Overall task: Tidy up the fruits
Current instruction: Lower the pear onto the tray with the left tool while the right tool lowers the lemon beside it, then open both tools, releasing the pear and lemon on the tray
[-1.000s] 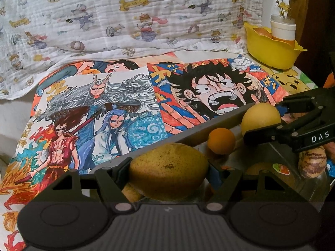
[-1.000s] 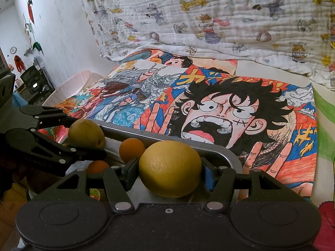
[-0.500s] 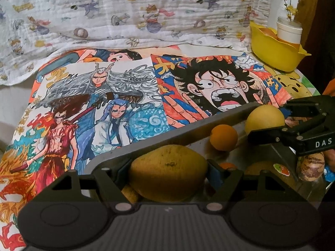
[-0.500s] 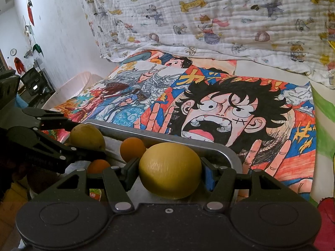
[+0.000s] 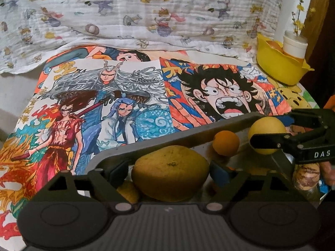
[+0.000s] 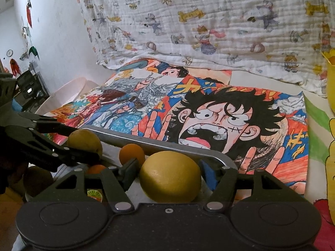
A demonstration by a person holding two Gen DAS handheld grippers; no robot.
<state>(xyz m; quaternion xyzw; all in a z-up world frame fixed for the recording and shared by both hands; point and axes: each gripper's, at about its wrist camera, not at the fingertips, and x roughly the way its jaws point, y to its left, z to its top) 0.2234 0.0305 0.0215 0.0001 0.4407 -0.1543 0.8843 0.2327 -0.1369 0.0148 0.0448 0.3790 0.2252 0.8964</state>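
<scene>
Two fruits are being let go over a grey metal tray (image 5: 184, 135) w/ a raised rim, sitting on the near edge of a table covered w/ coloured cartoon drawings (image 5: 117, 108).

Left gripper (image 5: 169, 172): its jaws are opening, the big brownish-yellow citrus (image 5: 170, 177) sits between them. There's a visible gap at the blue pad on the right side, so the pads don't seem to press any more; the fruit looks to rest low in the tray's near-left part.

Right gripper (image 6: 169, 174): its jaws are opening too, a smooth yellow lemon-like fruit (image 6: 169, 176) between them. Gap shows on its right side; left pad is close, can't tell if it touches. This fruit is at the tray's right end, near the curved corner.

Also in the tray: a small orange (image 5: 226, 143) toward the far rim, btw the two grippers, another orange part-hidden lower down, and a stickered fruit, mostly hidden. A yellow bowl (image 5: 278, 69) w/ a white cup stands far right by the blanket (image 5: 146, 10).

Handling, as a guess:
- Big citrus: prob. the heaviest pc, thick firm rind, dull skin so decent friction. Take it across the widest middle, pads on opposite sides; wide spread needed.
- Lemon-like fruit: lighter, firm, smoother skin, may slip or roll. Grip on its equator, not the tapered ends.
- Both round, so they can roll on bare metal once freed; rim should stop them.
- Squeeze moderately; hard pinch could bruise rind.
</scene>
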